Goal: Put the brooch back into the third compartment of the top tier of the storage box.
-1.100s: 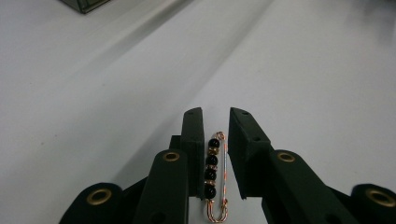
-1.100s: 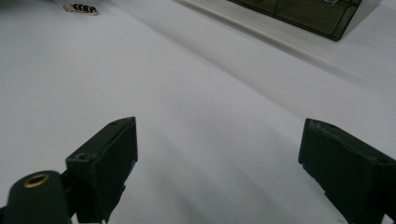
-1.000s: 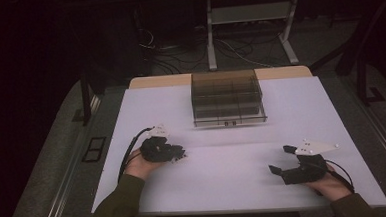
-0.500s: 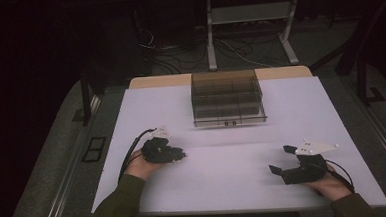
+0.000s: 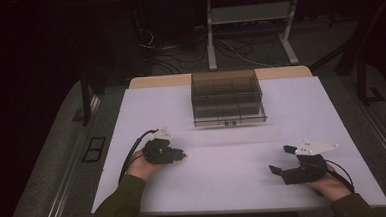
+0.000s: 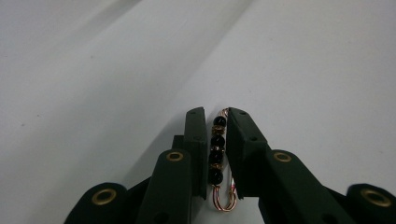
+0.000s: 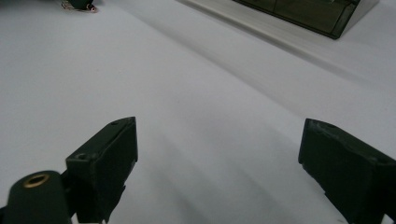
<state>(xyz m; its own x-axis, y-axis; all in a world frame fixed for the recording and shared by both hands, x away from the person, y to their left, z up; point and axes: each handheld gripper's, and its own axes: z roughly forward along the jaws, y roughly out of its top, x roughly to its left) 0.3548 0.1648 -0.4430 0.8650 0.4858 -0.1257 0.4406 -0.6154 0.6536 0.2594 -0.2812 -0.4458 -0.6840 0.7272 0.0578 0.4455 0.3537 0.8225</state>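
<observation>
Your left gripper has just been narrowing its jaws onto the string of black beads on copper-coloured wire lying on the white table; squeeze evenly before lifting. The compartmented dark plastic tray sits ahead, well apart. Your right gripper rests wide open, empty.

Our left tongs have just been closing, jaws nearly together with something thin between them; our right tongs gape wide, both forearms resting low.
</observation>
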